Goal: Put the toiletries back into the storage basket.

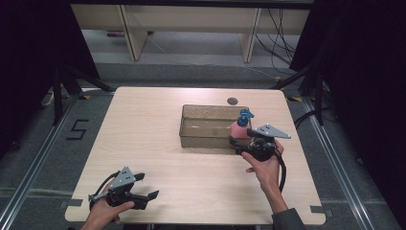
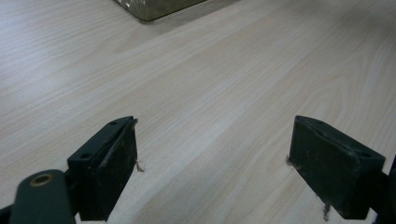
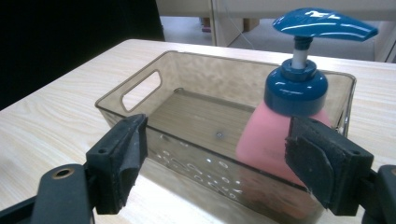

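I have the right gripper (image 1: pixel 238 142) at the near right corner of the bin (image 1: pixel 191 125), which sits a little right of centre on the counter (image 1: pixel 143 143). The bottle (image 1: pixel 241 127) stands upright inside the bin, in its right end, against the near wall. It is pink with a blue pump top (the pump head rises above the rim). In the right gripper view the bottle (image 3: pixel 266 140) stands beyond the bin's near wall (image 3: pixel 196 163), just left of my right-hand pad, and I see that pad in front of the bottle's lower right side. The jaws stand wide apart, and neither pad presses on the bottle or the bin that I can see. They sit just outside the near wall, with the wall crossing the gap between them. The bin is clear and brownish, with a handle slot in its left end.

My left gripper (image 1: pixel 147 187) rests low at the near left of the counter, well apart from the bin. Its jaws are also wide apart, with bare wood between them in the left gripper view, and the bin corner (image 2: pixel 154 8) shows at the far edge there.
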`<state>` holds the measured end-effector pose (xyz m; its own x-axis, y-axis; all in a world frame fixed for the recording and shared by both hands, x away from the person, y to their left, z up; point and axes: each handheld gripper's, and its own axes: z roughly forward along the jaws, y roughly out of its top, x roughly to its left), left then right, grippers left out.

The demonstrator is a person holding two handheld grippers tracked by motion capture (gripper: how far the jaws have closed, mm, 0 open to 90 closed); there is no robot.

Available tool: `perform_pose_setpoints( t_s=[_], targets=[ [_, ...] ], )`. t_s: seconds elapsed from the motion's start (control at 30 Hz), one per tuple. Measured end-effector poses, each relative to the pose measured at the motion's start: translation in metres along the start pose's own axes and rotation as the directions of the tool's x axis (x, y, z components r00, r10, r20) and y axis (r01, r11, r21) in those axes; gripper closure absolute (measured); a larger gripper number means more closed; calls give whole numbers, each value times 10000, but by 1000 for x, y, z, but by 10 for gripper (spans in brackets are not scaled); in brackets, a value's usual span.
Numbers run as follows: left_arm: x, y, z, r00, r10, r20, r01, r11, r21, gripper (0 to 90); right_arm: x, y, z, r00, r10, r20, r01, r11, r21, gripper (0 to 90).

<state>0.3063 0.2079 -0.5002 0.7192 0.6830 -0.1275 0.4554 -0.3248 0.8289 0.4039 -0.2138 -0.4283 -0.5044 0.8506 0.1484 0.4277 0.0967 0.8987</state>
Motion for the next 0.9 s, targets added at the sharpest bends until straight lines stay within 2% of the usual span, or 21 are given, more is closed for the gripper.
perform_pose_setpoints(
  t_s=[0.03,0.07,0.13,0.17,0.23,0.27,0.3,0.33,0.47,0.5,0.57,0.63,0.67,0.7,0.73,0.77,0.8,0.83,0.9],
  targets=[
    [0,0,0,10000,0,0,0,10000,0,147,0,0,0,10000,0,0,0,10000,0,218],
    [-1,0,-1,10000,-24,-34,24,10000,43,148,3,-2,0,9997,224,-81,-225,9997,-54,218],
    [-1,0,0,10000,-70,-8,70,10000,2,147,3,-3,0,9998,76,-172,-77,9999,-85,218],
    [0,0,0,10000,11,-26,-10,10000,51,147,5,-3,-1,9993,232,-303,-232,9997,14,218],
    [0,0,0,10000,-2,-24,3,10000,68,147,5,-5,1,9991,179,-376,-183,9998,-127,218],
    [-1,0,0,10000,17,-53,-17,10000,65,147,8,-6,1,9977,404,-546,-403,9992,29,217],
    [-1,0,0,10000,-6,-53,6,10000,72,148,10,-8,1,9979,438,-485,-438,9990,19,217],
    [0,0,0,10000,7,-45,-7,10000,37,148,11,-9,0,9984,218,-529,-211,9997,127,217],
    [-1,0,0,10000,18,-44,-18,10000,63,147,14,-11,1,9974,211,-691,-207,9998,61,218],
    [-1,0,0,10000,26,-34,-26,10000,73,148,16,-12,0,9960,474,-756,-465,9988,128,218],
    [0,0,0,10000,16,-31,-15,10000,47,148,17,-12,0,9968,199,-777,-192,9998,98,218],
    [-1,0,0,10000,20,-48,-20,10000,65,148,19,-13,0,9958,230,-890,-222,9997,100,219],
    [-1,0,0,10000,26,-44,-26,10000,67,148,22,-15,-2,9948,474,-898,-462,9988,155,220],
    [0,0,0,9999,51,-87,-50,10000,75,148,22,-15,-2,9948,474,-898,-462,9988,155,220],
    [0,0,0,10000,6,-58,-6,10000,75,147,20,-15,-1,9956,165,-922,-151,9998,154,220],
    [0,0,0,9999,78,-77,-77,9999,132,147,22,-15,-3,9950,353,-931,-330,9991,262,219],
    [-1,-1,0,10000,34,-37,-33,10000,81,148,24,-17,-3,9944,440,-959,-428,9990,144,219],
    [-1,-1,0,10000,34,-37,-33,10000,81,147,22,-17,-3,9953,175,-954,-160,9997,164,219],
    [0,0,0,10000,53,-83,-52,9999,121,148,23,-18,-3,9939,324,-1054,-319,9995,59,219]
  ],
)
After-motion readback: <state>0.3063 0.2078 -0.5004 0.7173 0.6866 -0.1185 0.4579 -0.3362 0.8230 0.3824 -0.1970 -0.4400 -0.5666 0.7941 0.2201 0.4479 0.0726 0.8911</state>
